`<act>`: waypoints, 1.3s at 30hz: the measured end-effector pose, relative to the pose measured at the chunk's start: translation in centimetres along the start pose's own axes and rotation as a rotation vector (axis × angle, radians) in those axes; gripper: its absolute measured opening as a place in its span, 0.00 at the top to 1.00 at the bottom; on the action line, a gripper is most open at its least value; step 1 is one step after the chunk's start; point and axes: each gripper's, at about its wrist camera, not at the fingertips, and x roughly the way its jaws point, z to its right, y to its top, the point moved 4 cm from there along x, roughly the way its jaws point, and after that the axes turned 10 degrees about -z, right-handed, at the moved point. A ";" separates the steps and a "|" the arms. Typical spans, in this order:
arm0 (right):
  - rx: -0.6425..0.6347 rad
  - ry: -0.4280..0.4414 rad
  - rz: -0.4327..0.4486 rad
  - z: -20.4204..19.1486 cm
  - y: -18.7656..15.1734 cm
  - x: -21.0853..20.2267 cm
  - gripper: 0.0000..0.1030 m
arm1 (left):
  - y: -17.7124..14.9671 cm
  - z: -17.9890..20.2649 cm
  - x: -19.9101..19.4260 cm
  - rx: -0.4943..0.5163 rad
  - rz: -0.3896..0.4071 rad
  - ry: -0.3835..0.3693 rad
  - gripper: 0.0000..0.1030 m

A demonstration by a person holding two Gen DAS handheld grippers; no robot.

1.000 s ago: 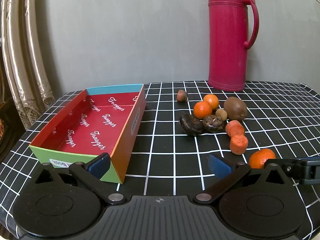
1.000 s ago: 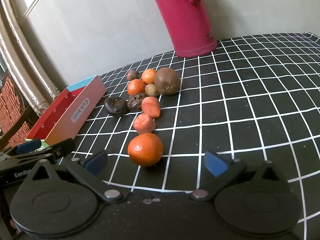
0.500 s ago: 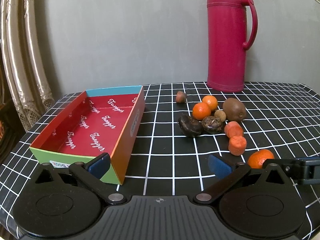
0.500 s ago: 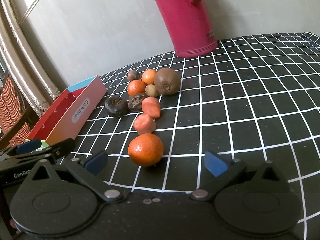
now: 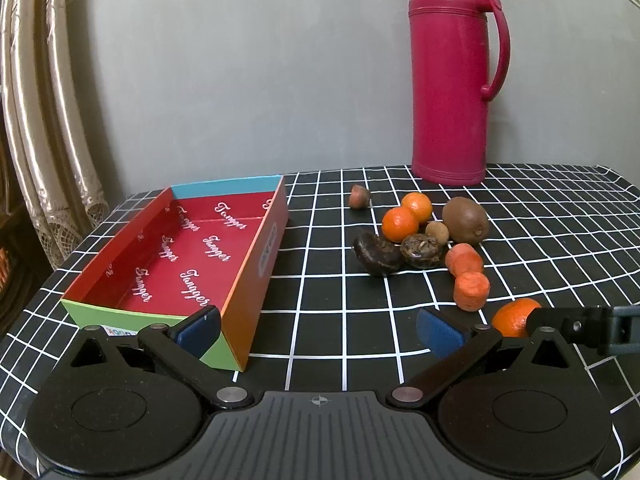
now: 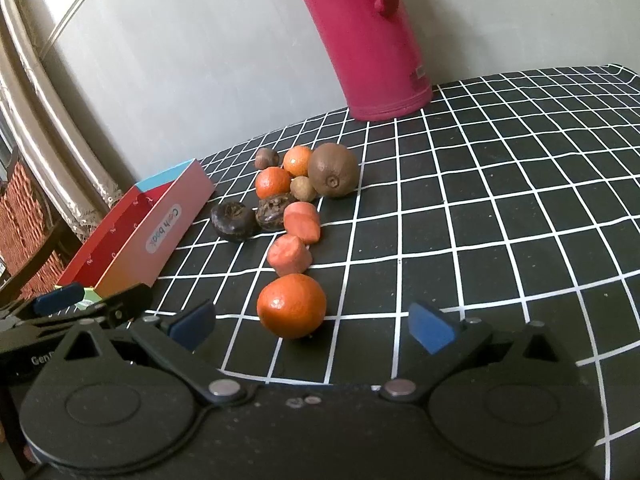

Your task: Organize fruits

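Note:
An open red cardboard box (image 5: 184, 256) lies empty on the left of the checked tablecloth; it also shows in the right wrist view (image 6: 156, 232). A cluster of fruit lies to its right: a kiwi (image 5: 465, 220), small oranges (image 5: 400, 224), dark fruits (image 5: 378, 256), two carrot chunks (image 5: 471, 290). A nearer orange (image 6: 291, 306) sits just ahead of my right gripper (image 6: 312, 324), slightly left of centre between its open jaws. My left gripper (image 5: 320, 328) is open and empty beside the box's near right corner.
A tall magenta thermos jug (image 5: 452, 76) stands at the back of the table against the grey wall. A curtain (image 5: 40, 120) hangs at the left. A small brown nut (image 5: 359, 197) lies apart behind the cluster.
The left gripper has lifted slightly, so the scene sits a little lower in its view. The right gripper has barely moved. Nothing was grasped.

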 end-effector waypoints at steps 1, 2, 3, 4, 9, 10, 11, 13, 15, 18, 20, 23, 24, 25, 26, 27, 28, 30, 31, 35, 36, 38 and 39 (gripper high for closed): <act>0.004 0.000 0.002 0.1 0.0 -0.1 0.00 | 0.0 0.0 0.0 0.002 0.001 -0.001 0.00; 0.008 0.001 0.005 0.2 0.1 -0.1 0.00 | 0.0 0.1 -0.1 0.005 0.001 -0.003 0.00; 0.011 0.002 0.007 0.2 0.1 -0.2 0.00 | -0.1 0.2 -0.1 0.007 0.001 -0.004 0.00; 0.014 0.002 0.009 0.3 0.1 -0.2 0.00 | -0.1 0.2 -0.2 0.008 0.002 -0.003 0.00; 0.019 0.002 0.014 0.4 0.0 -0.4 0.00 | -0.1 0.3 -0.4 0.011 0.005 -0.005 0.00; 0.021 0.001 0.017 0.5 0.0 -0.4 0.00 | -0.1 0.4 -0.5 0.012 0.006 -0.006 0.00; 0.025 -0.001 0.025 0.5 0.1 -0.6 0.00 | -0.1 0.4 -0.6 0.014 0.008 -0.010 0.00; 0.041 -0.001 0.043 0.8 0.2 -0.9 0.00 | 0.0 0.6 -1.0 0.022 0.017 -0.019 0.00; 0.066 0.000 0.058 1.2 0.4 -1.3 0.00 | 0.0 1.2 -1.4 0.046 0.034 -0.026 0.00; 0.098 -0.001 0.081 1.8 0.5 -1.8 0.00 | 0.0 2.2 -1.8 0.079 0.051 -0.034 0.00; 0.112 -0.007 0.095 2.2 0.6 -2.2 0.00 | -0.1 3.1 -2.0 0.102 0.063 -0.039 0.00; 0.131 -0.017 0.120 2.8 0.6 -2.8 0.00 | -0.3 4.4 -2.0 0.132 0.071 -0.050 0.00; 0.139 -0.023 0.128 3.0 0.6 -3.0 0.00 | -0.3 4.8 -1.9 0.139 0.067 -0.057 0.00; 0.145 -0.030 0.136 3.3 0.6 -3.3 0.00 | -0.4 5.3 -1.8 0.145 0.063 -0.064 0.00; 0.149 -0.037 0.144 3.4 0.6 -3.4 0.00 | -0.5 5.7 -1.8 0.152 0.061 -0.071 0.00; 0.153 -0.045 0.152 3.7 0.5 -3.7 0.00 | -0.5 6.1 -1.8 0.159 0.062 -0.075 0.00; 0.158 -0.052 0.162 3.9 0.5 -3.9 0.00 | -0.6 6.5 -1.8 0.165 0.065 -0.077 0.00; 0.170 -0.061 0.182 4.3 0.4 -4.4 0.00 | -0.8 7.3 -1.9 0.180 0.076 -0.082 0.00; 0.178 -0.064 0.191 4.5 0.4 -4.7 0.00 | -0.9 7.7 -1.9 0.186 0.080 -0.085 0.00; 0.198 -0.054 0.211 5.2 0.2 -5.6 0.00 | -0.9 9.2 -2.1 0.190 0.125 -0.082 0.00; 0.198 -0.055 0.214 5.3 0.1 -5.7 0.00 | -0.9 9.5 -2.1 0.190 0.132 -0.082 0.00; 0.195 -0.053 0.220 5.4 0.0 -6.1 0.00 | -0.9 10.2 -1.8 0.195 0.132 -0.091 0.00; 0.194 -0.053 0.223 5.5 0.0 -6.3 0.00 | -0.9 10.6 -1.6 0.198 0.124 -0.099 0.00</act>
